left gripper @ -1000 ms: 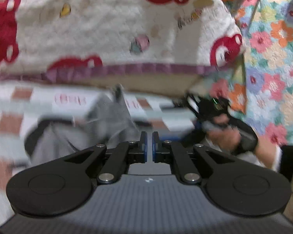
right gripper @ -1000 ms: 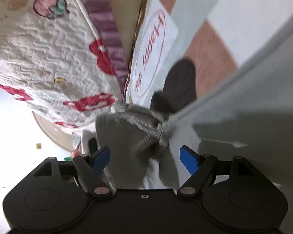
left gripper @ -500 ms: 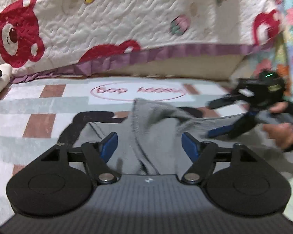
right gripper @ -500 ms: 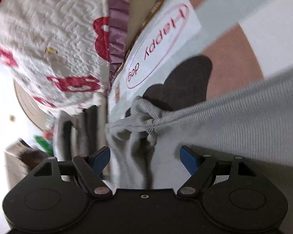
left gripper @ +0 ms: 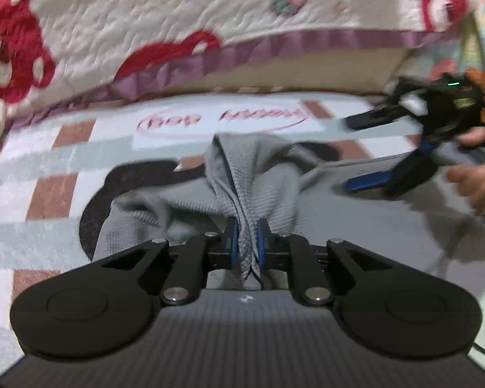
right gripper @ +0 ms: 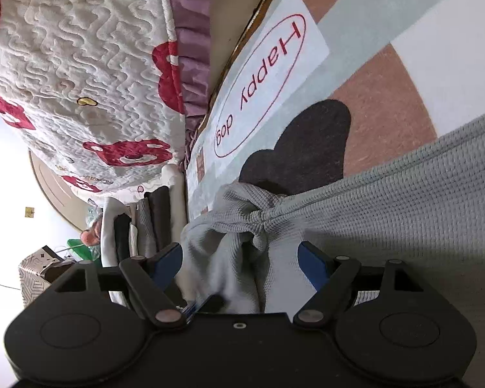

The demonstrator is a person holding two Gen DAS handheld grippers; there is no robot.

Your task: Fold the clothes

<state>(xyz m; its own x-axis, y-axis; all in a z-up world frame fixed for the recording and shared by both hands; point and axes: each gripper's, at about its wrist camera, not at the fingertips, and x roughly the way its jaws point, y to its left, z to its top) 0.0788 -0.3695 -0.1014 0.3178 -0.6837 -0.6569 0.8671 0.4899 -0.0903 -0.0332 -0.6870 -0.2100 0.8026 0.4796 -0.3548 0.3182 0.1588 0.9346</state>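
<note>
**Grey knit caught in the left claw, right claw spread beside it**

Grey waffle-knit cloth, the garment [left gripper: 252, 174], lies bunched on the patterned rug [left gripper: 48, 148] just in front of the bed with its bear-print quilt [left gripper: 145, 16]. A gathered ridge of the garment rises straight into the left claw [left gripper: 245, 242], whose jaws are closing and whose blue pads [left gripper: 232, 241] already press the fold from both sides. The rest of the fabric spreads flat toward the right, under the right claw [right gripper: 241, 258]. That one stands wide apart, its blue pads [right gripper: 310, 263] on either side of a puckered knot of the garment [right gripper: 258, 223] without touching it, held by a hand [left gripper: 478, 177].

Half a second ago the left claw was spread wide with the grey ridge standing loose between its pads; now it has pinched in on that ridge. A second ago it was pressed together on nothing. The right claw has kept its wide spread throughout, and the knot of cloth sits in much the same place ahead of it.

From the left wrist view the rug and the right claw are smeared by motion. The far edge of the garment runs out of frame on the right. A stack of folded clothes [right gripper: 152, 223] beside the bed is partly cut off by the right claw's body, so I cannot tell how many pieces it holds.
</note>
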